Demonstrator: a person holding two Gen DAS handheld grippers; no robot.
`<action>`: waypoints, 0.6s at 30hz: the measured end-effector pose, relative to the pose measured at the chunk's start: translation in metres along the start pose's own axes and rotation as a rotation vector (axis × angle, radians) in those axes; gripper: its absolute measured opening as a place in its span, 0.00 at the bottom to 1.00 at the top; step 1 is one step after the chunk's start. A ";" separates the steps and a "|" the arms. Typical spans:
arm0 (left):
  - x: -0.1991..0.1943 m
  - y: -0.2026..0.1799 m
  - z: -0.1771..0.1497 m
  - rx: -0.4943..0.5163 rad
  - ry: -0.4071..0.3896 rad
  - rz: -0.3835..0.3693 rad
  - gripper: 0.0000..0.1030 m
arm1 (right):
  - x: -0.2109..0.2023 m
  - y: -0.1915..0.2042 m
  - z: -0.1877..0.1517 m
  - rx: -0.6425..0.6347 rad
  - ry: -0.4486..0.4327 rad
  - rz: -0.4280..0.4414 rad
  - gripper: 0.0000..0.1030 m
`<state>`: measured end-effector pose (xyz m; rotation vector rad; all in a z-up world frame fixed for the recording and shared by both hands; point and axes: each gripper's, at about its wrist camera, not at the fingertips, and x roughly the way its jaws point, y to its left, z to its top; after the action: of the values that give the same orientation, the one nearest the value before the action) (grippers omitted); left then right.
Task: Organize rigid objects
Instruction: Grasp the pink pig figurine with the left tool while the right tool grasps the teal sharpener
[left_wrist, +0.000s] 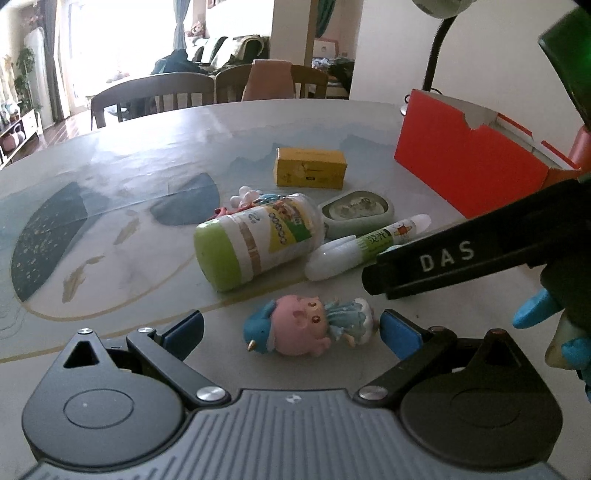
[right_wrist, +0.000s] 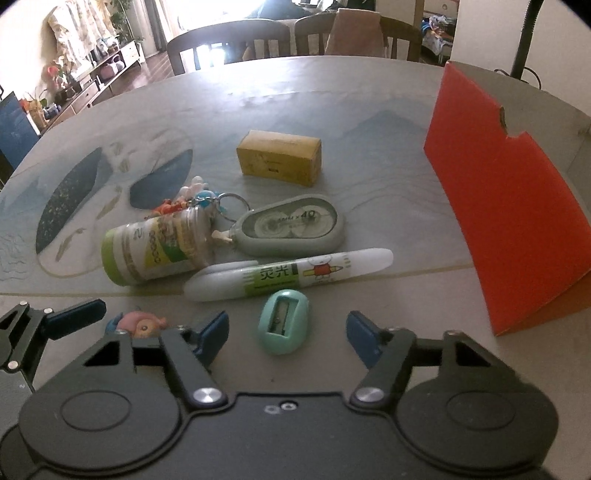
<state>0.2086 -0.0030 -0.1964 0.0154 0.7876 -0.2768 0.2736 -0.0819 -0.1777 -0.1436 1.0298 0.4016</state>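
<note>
A pink and blue toy figure (left_wrist: 295, 328) lies on the table between the blue pads of my left gripper (left_wrist: 291, 330). The right pad sits close against the toy's end and the left pad stands apart, so the gripper is open. In the right wrist view a teal pencil sharpener (right_wrist: 283, 326) lies between the pads of my right gripper (right_wrist: 286, 334), with a gap on each side. Behind them lie a white glue pen (right_wrist: 288, 275), a green-capped tub (right_wrist: 155, 254) on its side, a grey correction tape (right_wrist: 295, 229) and a yellow box (right_wrist: 280, 157).
A tall red cardboard box (right_wrist: 517, 206) stands open at the right of the table (left_wrist: 147, 266). A keychain (right_wrist: 207, 199) lies behind the tub. A gooseneck lamp (left_wrist: 436, 48) rises behind the red box. Chairs (left_wrist: 155, 92) line the far edge.
</note>
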 end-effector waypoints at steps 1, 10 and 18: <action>0.000 0.000 0.000 0.000 0.000 -0.001 0.98 | 0.000 0.000 0.000 0.000 0.001 -0.003 0.58; -0.005 -0.007 -0.002 0.018 -0.010 -0.007 0.80 | 0.001 -0.001 -0.001 0.003 0.001 -0.001 0.42; -0.005 -0.007 0.000 -0.006 0.007 -0.005 0.75 | -0.001 -0.004 0.000 0.000 -0.010 0.005 0.29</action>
<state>0.2036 -0.0089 -0.1921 0.0085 0.7954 -0.2796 0.2742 -0.0859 -0.1770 -0.1387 1.0202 0.4062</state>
